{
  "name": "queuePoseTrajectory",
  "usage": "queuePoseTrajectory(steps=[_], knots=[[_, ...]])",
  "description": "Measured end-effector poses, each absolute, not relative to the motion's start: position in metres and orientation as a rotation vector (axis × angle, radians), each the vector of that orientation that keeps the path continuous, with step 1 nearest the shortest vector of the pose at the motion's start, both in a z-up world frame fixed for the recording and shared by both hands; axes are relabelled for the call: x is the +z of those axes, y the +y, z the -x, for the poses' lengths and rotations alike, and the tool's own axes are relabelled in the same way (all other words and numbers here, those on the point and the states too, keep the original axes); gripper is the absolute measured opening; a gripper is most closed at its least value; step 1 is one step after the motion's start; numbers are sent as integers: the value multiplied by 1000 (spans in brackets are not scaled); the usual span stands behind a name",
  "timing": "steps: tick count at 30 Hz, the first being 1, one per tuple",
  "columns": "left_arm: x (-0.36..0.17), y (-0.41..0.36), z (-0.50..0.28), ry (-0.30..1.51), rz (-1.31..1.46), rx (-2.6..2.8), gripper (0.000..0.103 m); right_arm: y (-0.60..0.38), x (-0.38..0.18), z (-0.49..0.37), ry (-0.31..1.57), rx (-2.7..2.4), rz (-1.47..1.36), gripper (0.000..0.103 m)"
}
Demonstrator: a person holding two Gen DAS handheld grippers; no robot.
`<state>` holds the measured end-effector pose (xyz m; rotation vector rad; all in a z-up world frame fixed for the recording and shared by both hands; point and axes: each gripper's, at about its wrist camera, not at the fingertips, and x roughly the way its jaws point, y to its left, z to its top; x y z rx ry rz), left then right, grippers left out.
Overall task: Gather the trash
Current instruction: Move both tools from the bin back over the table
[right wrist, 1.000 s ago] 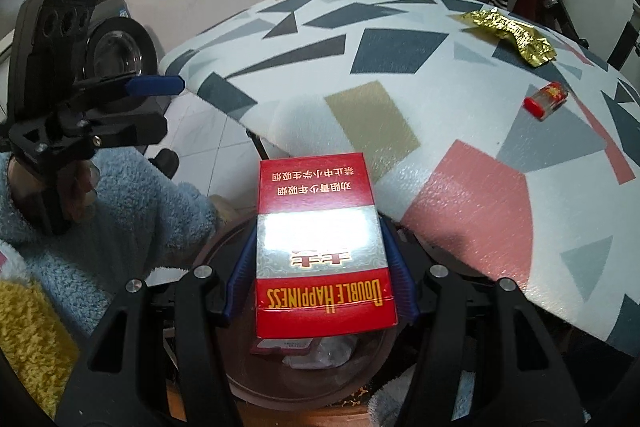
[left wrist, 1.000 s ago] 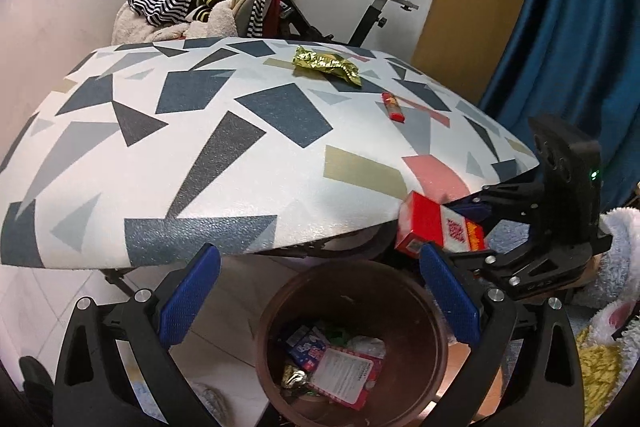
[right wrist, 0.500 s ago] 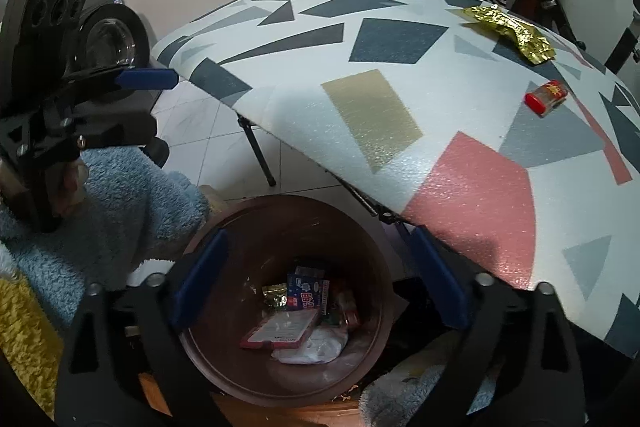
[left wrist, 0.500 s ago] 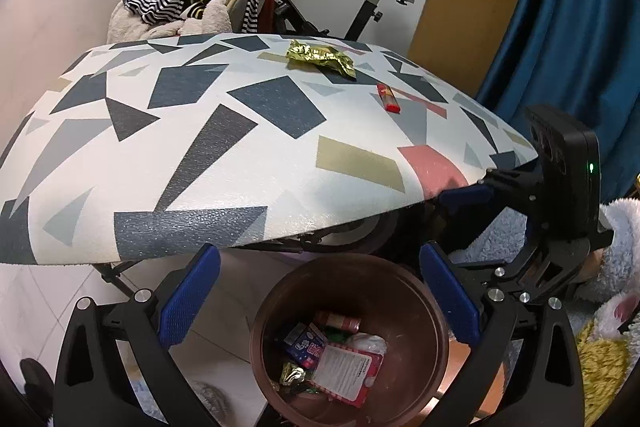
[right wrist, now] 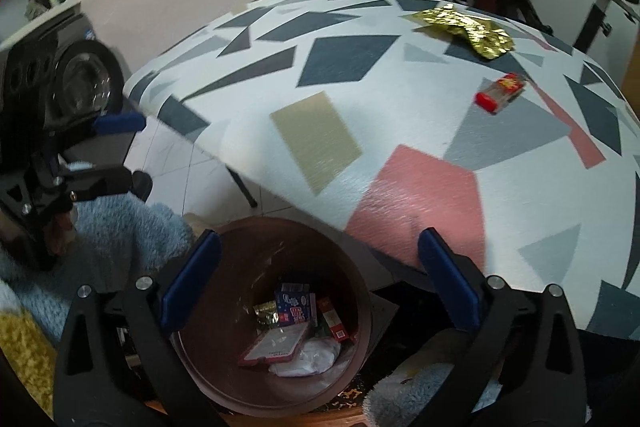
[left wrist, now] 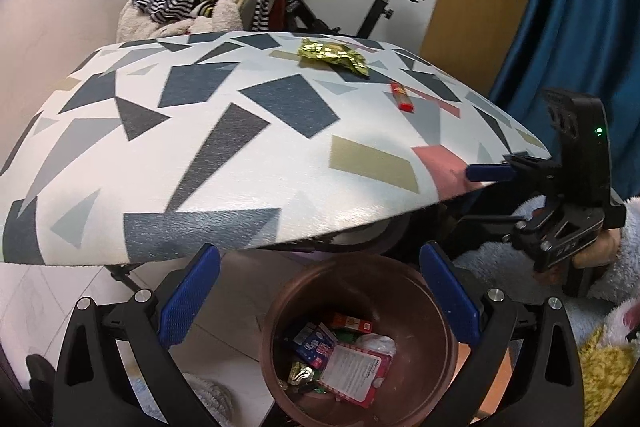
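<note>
**Red box dropped into the bin**

Gone from the right gripper is the red box it clasped a second ago; its jaws have just been opening and now stand wide with nothing between them, above the brown bin. That box lies among the packets at the bottom of the bin. Spread just as wide and bare, the left gripper hangs over the same bin, which stands on the floor beside the near edge of the patterned table. Farther out on the table lie a gold wrapper and, near it, a small red packet.
</note>
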<state>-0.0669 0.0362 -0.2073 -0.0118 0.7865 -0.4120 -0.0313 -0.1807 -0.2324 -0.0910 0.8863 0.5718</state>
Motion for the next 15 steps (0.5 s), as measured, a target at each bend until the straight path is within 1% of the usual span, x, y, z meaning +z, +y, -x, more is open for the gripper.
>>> queuePoseTrajectory(steps=[8, 15], knots=[[-193, 40, 51, 739, -3, -362, 97, -204, -218, 9, 873, 506, 56, 97], [-174, 37, 18, 713, -25, -370, 97, -224, -210, -31, 883, 435, 61, 97]])
